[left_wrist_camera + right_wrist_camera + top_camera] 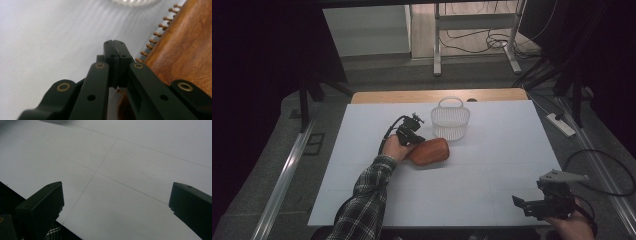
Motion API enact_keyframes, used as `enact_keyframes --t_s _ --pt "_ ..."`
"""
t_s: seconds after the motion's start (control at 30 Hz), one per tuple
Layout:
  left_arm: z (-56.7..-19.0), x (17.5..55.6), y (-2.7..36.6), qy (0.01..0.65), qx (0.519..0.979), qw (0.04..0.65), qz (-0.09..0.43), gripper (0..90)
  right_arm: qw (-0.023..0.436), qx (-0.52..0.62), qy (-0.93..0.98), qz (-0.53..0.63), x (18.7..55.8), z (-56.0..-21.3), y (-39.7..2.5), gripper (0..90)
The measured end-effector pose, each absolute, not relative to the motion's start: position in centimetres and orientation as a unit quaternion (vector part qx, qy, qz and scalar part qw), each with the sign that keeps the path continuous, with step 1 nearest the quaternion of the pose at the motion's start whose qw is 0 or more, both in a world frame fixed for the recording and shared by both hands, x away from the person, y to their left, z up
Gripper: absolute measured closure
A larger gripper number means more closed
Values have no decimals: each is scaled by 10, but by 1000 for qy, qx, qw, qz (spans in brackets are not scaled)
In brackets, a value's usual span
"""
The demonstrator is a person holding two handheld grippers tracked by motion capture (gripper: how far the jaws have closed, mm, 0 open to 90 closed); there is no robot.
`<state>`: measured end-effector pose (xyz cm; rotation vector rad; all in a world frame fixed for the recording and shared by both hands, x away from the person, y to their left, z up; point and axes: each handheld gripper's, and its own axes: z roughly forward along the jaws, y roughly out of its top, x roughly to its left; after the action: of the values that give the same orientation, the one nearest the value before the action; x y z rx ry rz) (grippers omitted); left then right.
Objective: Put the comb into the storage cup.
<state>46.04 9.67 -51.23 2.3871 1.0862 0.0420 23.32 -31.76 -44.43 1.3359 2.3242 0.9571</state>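
A brown wooden brush [430,150] lies near the middle of the white table [492,150], its pins showing along one edge [152,41] in the left gripper view. My left gripper [416,139] is at the brush's left end, jaws pressed together [115,45] and resting right against the brush's edge [180,57]; nothing shows between the tips. Just beyond the brush stands a white slotted basket [450,120] with a handle. My right gripper [521,205] hovers over the table's front right with its jaws wide apart [116,200] and nothing between them.
A plaid sleeve [364,200] reaches in from the bottom left. The table's wooden far edge [437,95] lies behind the basket. Metal frame legs, cables and a power strip [560,124] are on the floor beyond and to the right.
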Motion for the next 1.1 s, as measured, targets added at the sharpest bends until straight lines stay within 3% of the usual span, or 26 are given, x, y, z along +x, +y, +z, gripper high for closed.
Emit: enact_keyframes --t_s 1.1 --pt "-505 435 136 426 869 253 6 893 147 463 809 331 234 -444 -317 1"
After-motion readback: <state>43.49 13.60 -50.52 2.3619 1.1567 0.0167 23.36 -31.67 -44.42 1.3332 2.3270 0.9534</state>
